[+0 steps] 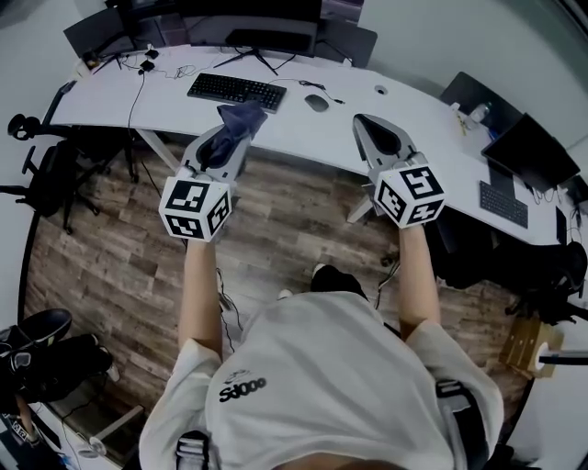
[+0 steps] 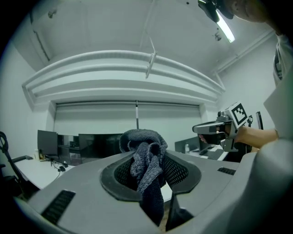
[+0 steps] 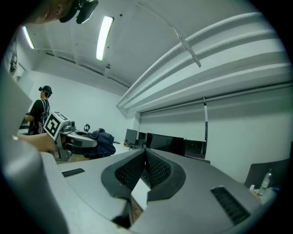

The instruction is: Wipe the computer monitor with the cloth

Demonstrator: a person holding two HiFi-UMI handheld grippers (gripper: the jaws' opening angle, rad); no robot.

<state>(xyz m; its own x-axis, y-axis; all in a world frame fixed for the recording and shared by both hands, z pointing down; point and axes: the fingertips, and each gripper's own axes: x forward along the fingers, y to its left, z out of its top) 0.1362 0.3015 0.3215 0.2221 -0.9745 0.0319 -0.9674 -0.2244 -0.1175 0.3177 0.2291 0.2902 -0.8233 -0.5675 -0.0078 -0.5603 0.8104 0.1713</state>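
A dark blue-grey cloth [image 1: 241, 122] is clamped in my left gripper [image 1: 230, 138], bunched up and sticking out past the jaw tips; in the left gripper view the cloth [image 2: 145, 167] hangs down between the jaws. My right gripper [image 1: 377, 138] is shut with nothing between its jaws [image 3: 145, 169]. Both grippers hover over the front edge of the white desk [image 1: 386, 115]. The black monitor [image 1: 253, 18] stands at the back of the desk, beyond the keyboard; it shows as a dark screen [image 2: 98, 145] and again as a monitor [image 3: 169, 145] ahead of each gripper.
A black keyboard [image 1: 236, 90] and a mouse [image 1: 316, 102] lie on the desk before the monitor. Cables [image 1: 138, 69] trail at the left. A second monitor [image 1: 533, 151] and keyboard [image 1: 503, 203] sit at the right. A black office chair [image 1: 50, 170] stands at left on the wood floor.
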